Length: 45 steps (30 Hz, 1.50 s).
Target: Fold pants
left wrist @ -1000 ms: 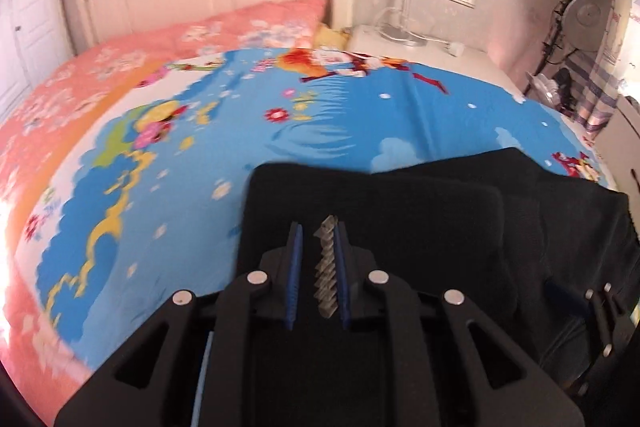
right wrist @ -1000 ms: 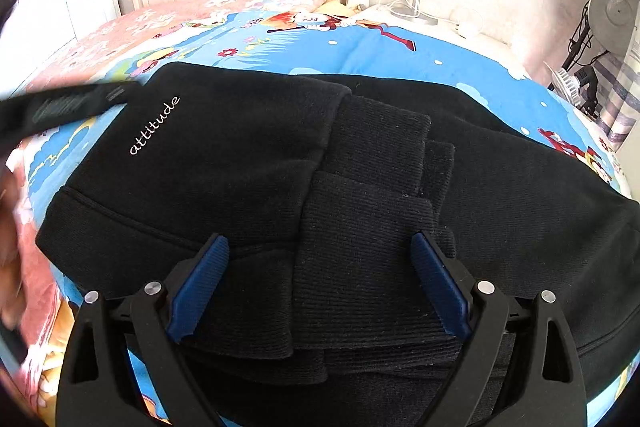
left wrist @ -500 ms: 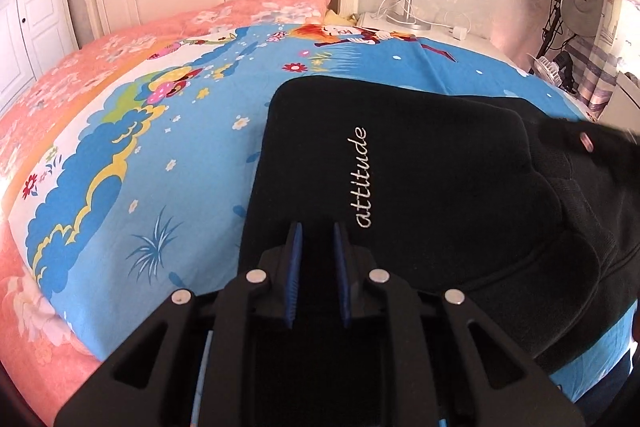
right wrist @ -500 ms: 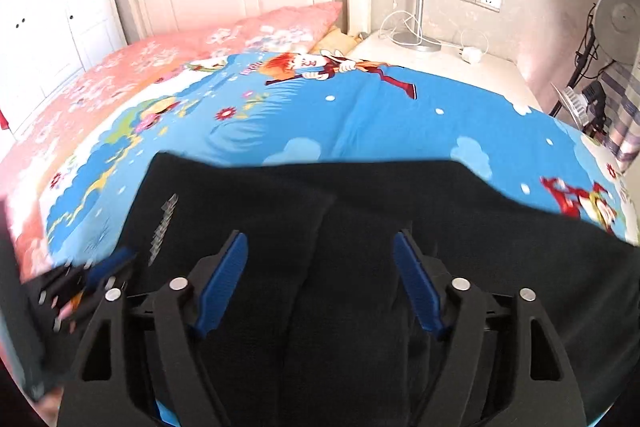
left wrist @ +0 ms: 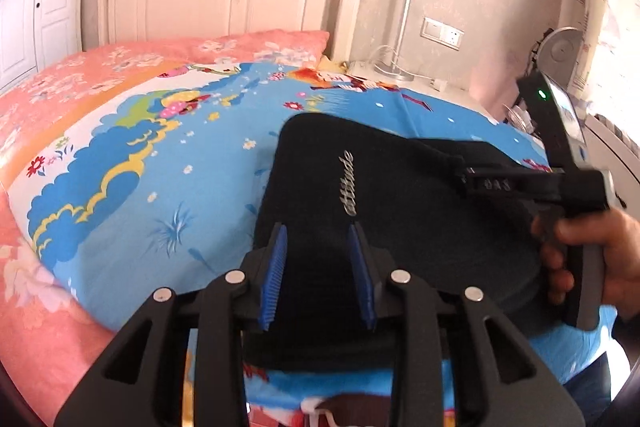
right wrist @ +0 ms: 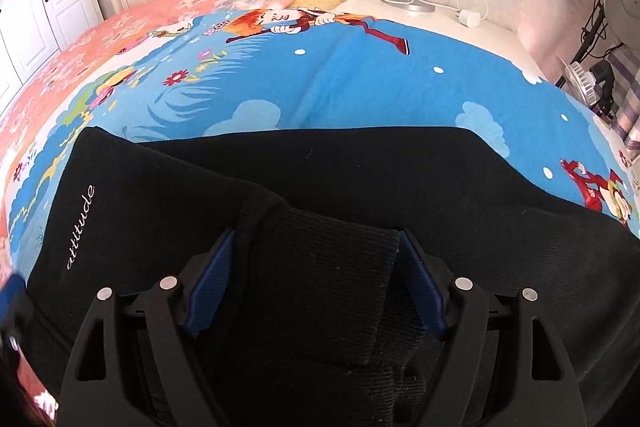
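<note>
Left wrist view
- Pants: I see the black sweatpants folded into a compact block on the bed, the "attitude" lettering running away from me along the block's left part.
- Left fingers: my left gripper hovers over the near left part of the block; the blue fingers are opening, with only dark cloth under the gap, and nothing looks pinched.
- Right hand: the person's right hand carries the other tool at the right edge of this view, over the block's right side.
- Room: open blue sheet lies left of and beyond the block; the near bed edge is just below my fingers.

Right wrist view
- Pants: the same block fills the lower half, its long axis running left to right across the bed, far edge straight.
- Cuff: a ribbed cuff lies on top, directly between the fingers.
- Right fingers: my right gripper has its jaws opening wide; the blue fingers sit at the cuff's two sides, and I cannot tell whether they touch it. I judge it released.
- Nearer hand: the right one is nearer the cuff, the left nearer the lettering end.
- Judgement: the fold looks nearly done; both tools have free room to lift back toward me.
</note>
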Tool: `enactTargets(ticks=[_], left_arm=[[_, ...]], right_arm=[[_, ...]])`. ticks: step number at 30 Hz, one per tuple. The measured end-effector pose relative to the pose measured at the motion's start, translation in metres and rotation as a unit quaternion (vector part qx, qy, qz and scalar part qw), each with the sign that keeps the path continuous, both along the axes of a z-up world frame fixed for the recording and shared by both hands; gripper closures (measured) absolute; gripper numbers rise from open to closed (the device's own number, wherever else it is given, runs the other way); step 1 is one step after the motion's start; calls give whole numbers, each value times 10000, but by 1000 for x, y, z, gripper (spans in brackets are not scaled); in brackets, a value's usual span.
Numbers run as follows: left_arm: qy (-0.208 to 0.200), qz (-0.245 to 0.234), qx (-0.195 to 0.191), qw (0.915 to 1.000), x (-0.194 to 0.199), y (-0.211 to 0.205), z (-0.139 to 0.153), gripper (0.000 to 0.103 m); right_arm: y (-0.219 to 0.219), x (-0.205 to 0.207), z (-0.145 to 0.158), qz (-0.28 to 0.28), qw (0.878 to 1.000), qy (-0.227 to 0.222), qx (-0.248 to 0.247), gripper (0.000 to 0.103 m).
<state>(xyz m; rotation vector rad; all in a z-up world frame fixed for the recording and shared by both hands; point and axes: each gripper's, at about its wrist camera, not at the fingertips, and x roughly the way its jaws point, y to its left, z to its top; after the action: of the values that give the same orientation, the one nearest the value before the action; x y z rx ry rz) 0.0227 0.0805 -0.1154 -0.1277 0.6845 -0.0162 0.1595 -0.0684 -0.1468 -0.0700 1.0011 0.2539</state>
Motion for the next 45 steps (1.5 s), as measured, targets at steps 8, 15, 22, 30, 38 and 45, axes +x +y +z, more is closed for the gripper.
enactTargets(ticks=[8,15,22,30,38,45], left_arm=[[-7,-51,256,9997,0,-7,-11,67],[-18,-48,344,9994,0,-9,-13,66],[35,294,-1007,9945,-5,37,5,39],[369,103,-1308,9907,-14,37,-22,41],[486,85,-1645,9851,-15,41,-34,39],[519,24,-1729,9836,-12,42,-35,41]], right_arm=[[-14,-18,26,-91,9984,-203,518,27],[-20,-66,23,-302,9988,-357,-162,27],[-28,-64,10,-363,9988,-322,36,20],[-27,-67,11,-365,9985,-396,-14,19],[-27,-67,11,-362,9984,-434,-30,19],[-26,-69,11,-364,9983,-461,-19,18]])
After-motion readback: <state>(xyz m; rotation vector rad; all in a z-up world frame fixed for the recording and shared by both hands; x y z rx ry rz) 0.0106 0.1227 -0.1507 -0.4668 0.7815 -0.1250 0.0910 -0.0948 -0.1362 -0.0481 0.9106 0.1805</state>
